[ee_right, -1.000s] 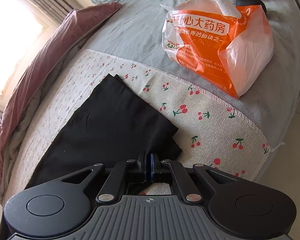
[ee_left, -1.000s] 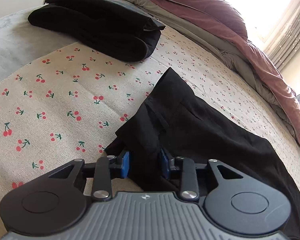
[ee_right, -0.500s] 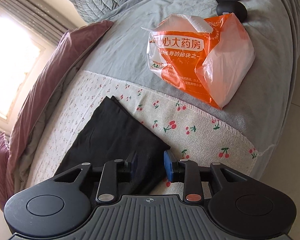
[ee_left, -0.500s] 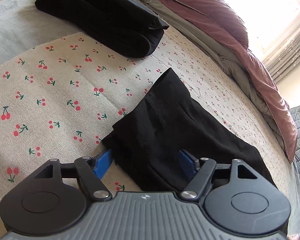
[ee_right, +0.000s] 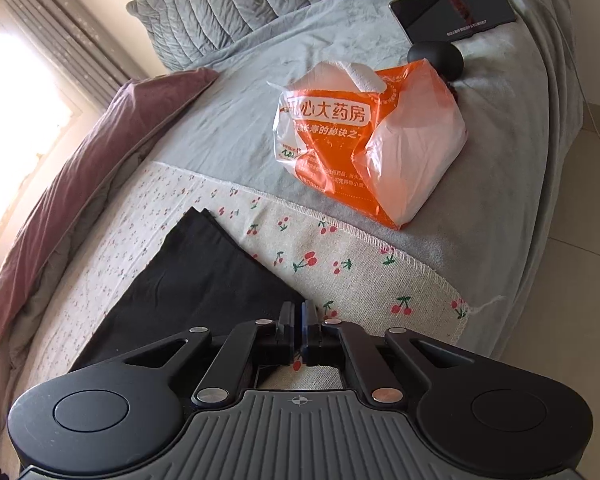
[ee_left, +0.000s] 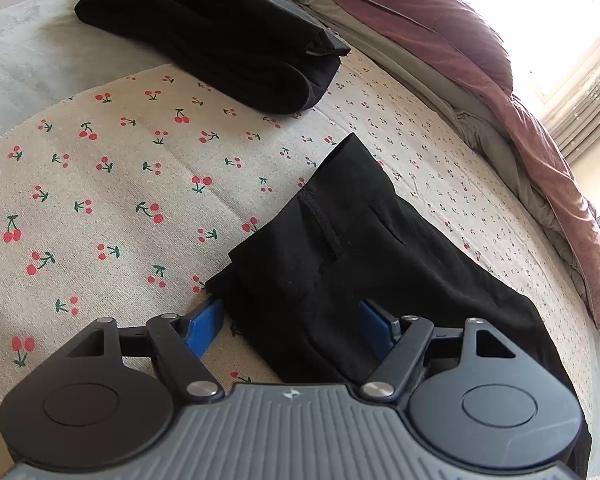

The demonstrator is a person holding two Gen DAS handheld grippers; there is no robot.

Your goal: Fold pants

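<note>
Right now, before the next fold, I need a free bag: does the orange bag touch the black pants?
Apart. The right wrist view shows the orange bag on grey bedding, with a strip of cherry-print cloth between it and the pants.

Left tongs [ee_left: 292, 326]: jaws stood wide apart (blue pads showing). Right tongs [ee_right: 300, 318]: jaws just closed, pressed together.

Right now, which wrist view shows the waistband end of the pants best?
The left wrist view: the pants show their belt loop and pocket seams between the open left gripper. The right wrist view shows only the plain leg end, beside the shut right gripper.
</note>
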